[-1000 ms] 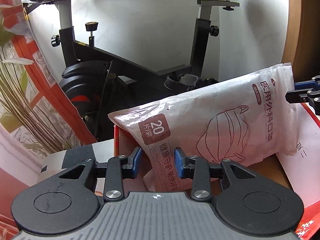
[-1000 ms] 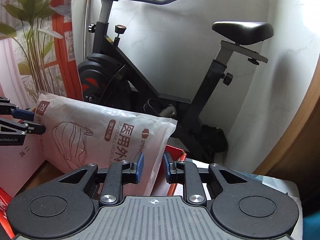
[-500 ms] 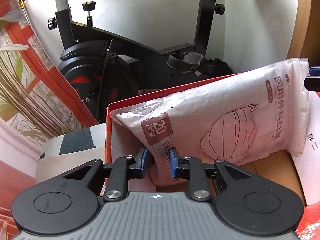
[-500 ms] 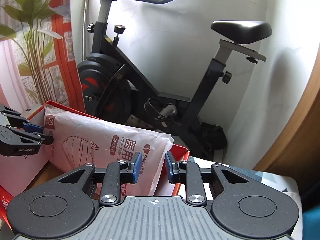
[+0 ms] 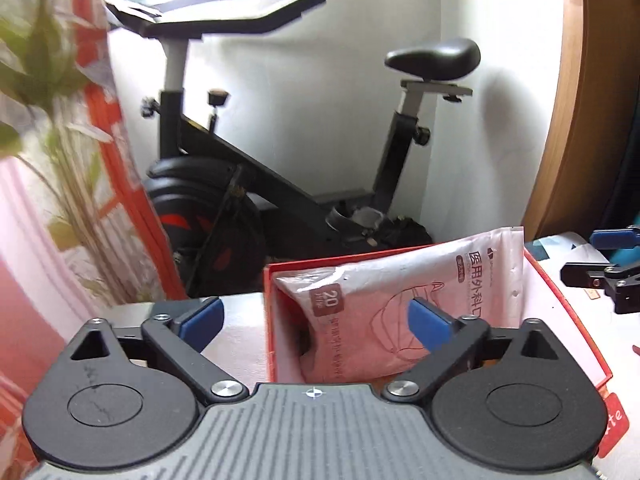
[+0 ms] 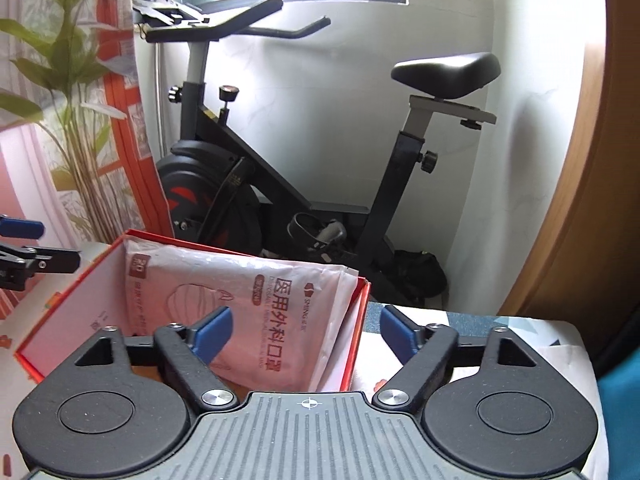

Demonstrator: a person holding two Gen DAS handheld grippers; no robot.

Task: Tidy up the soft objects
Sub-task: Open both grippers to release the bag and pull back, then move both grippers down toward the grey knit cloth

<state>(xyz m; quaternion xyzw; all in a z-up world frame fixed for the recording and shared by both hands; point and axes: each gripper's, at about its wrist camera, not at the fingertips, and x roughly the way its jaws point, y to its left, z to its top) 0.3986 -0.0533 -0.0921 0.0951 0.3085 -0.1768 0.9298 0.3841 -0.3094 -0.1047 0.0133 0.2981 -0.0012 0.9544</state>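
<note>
1 mask pack [image 6: 256, 312] in 1 red box [image 6: 72, 300].

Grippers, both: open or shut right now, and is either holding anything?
Left gripper: open, holding nothing; the mask pack sits in the red box.
Right gripper: open, holding nothing.

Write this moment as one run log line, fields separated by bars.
left gripper: open | right gripper: open | mask bag: in red box, leaning, released

Home room with exercise bike [image 6: 304, 184]
</note>
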